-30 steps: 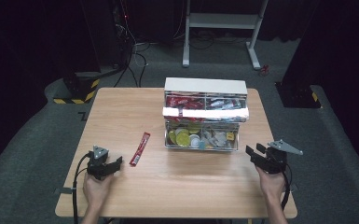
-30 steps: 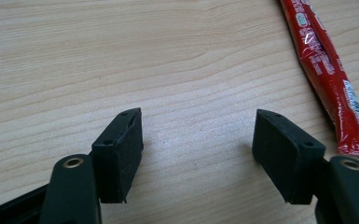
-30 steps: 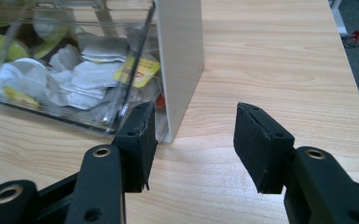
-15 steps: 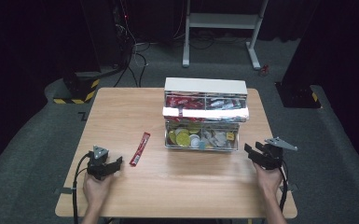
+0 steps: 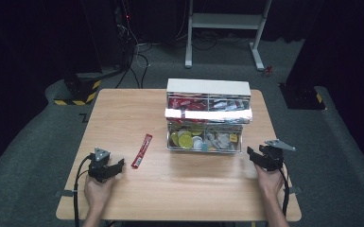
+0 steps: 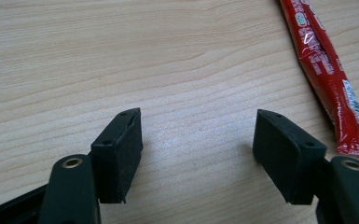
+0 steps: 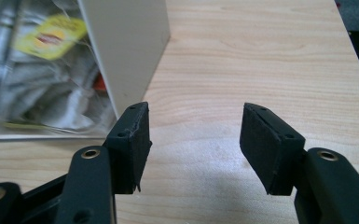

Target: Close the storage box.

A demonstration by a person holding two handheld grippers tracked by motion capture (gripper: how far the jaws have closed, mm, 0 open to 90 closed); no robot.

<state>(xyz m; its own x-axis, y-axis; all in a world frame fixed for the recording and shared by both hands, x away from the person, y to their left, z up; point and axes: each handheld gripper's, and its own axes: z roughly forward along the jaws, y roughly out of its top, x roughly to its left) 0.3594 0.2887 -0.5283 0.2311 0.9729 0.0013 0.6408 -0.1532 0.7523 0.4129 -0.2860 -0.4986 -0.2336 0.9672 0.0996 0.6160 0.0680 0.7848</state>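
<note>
I see L gripper (image 6: 196,156) jaws apart, empty, on table (image 5: 123,118) beside red sachet (image 5: 142,151). R gripper (image 7: 193,144) jaws just opening, nothing between, near organizer box (image 5: 208,113).

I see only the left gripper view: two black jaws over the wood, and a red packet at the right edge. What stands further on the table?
Observer: In the high view, a two-level organizer box stands past the middle of the table, holding packets and small cups.
Operator: Is the red packet whole, or does it continue far?
Observer: The red packet is one long stick, lying flat between the left gripper and the box.
Operator: And the other gripper?
Observer: The right gripper is beside the box's right end; its jaws have just been opening, nothing between them.
</note>
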